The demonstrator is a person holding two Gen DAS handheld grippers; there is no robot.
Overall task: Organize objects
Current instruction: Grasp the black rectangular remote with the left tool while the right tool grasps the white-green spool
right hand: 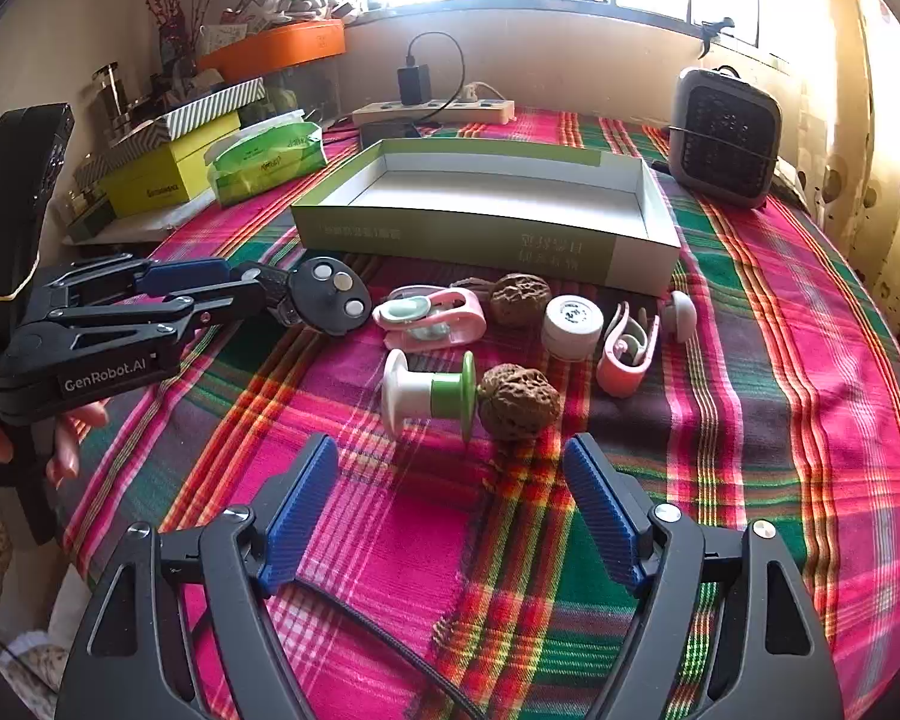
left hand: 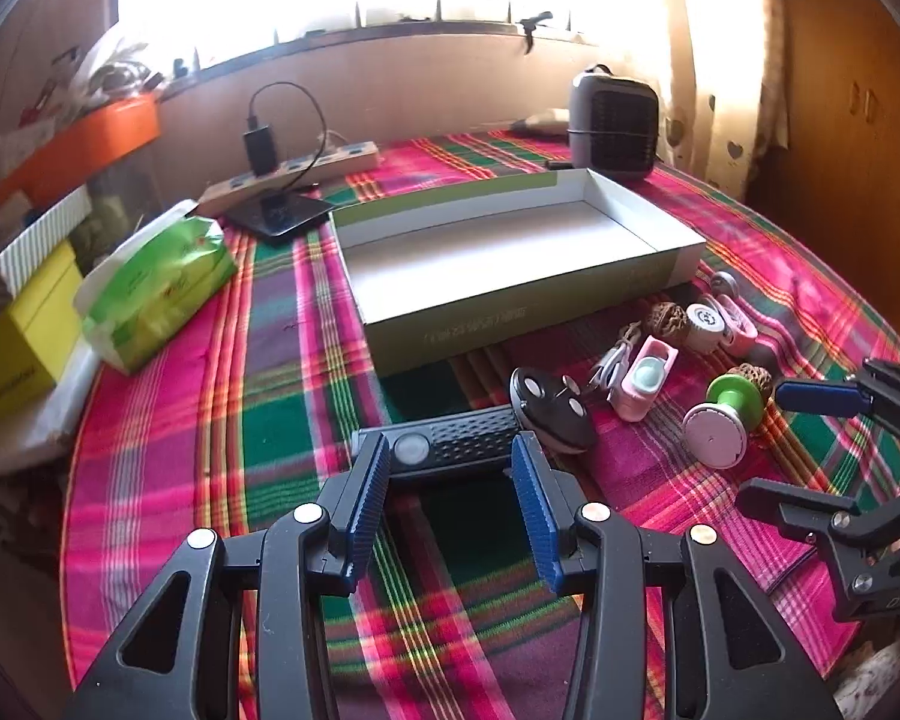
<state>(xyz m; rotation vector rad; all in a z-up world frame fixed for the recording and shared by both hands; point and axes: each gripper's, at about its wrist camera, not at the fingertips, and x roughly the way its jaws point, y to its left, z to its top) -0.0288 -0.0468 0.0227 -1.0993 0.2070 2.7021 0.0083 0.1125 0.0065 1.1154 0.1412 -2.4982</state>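
An empty green and white box [left hand: 498, 252] [right hand: 486, 198] lies open on the plaid cloth. In front of it lie small items: a black ribbed device [left hand: 450, 441], a black round disc [left hand: 549, 408] [right hand: 330, 294], pink clips [left hand: 642, 384] [right hand: 432, 315], a white and green spool [left hand: 729, 414] [right hand: 429, 396], walnuts [right hand: 516, 405] and a small white jar [right hand: 572, 324]. My left gripper [left hand: 450, 468] [right hand: 252, 288] is open with its fingers on either side of the black device. My right gripper [right hand: 450, 474] is open and empty, just short of the spool.
A green tissue pack [left hand: 156, 294] and yellow box [left hand: 18, 348] sit at the left. A power strip with charger [left hand: 288, 174] and a grey heater [left hand: 615, 120] stand behind the box. The table edge curves at right.
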